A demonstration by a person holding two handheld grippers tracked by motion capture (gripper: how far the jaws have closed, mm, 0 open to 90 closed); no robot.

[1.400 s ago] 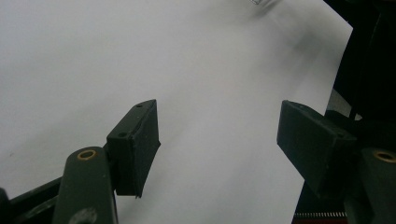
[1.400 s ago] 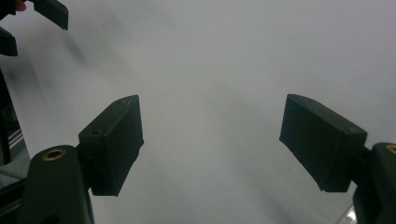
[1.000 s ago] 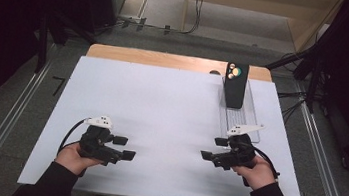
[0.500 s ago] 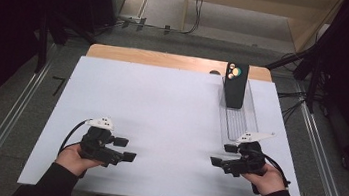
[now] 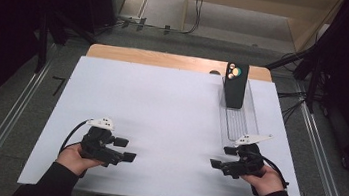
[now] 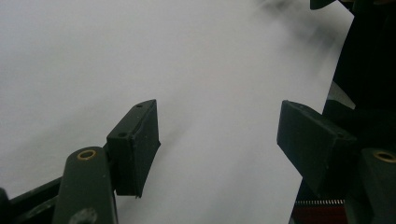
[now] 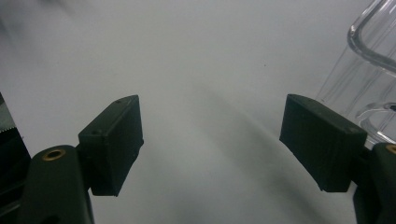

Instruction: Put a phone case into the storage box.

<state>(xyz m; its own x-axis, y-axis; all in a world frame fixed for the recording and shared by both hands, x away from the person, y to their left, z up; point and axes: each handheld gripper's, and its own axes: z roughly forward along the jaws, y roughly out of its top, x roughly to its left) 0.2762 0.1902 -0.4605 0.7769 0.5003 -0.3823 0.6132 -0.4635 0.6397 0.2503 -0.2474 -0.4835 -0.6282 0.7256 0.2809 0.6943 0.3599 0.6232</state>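
Both grippers rest low over the white table top [image 5: 170,112], each held in a hand near the front edge. My left gripper [image 5: 125,150] sits at the front left and points right, jaws open with nothing between them. The left gripper view shows the left gripper [image 6: 219,135] spread over bare white surface. My right gripper [image 5: 222,157] is at the front right and points left, also open and empty. In the right gripper view the right gripper [image 7: 212,135] has only table between its pads, with a clear tray [image 7: 369,70] just beyond its right jaw.
A long clear plastic tray [image 5: 240,123] lies along the right side of the table. A black upright block [image 5: 234,88] with coloured round spots on top stands at the tray's far end. A wooden strip [image 5: 167,59] runs along the far edge.
My right gripper has come a little toward the front edge and slightly to the right, off the near end of the tray. The left gripper has stayed put.
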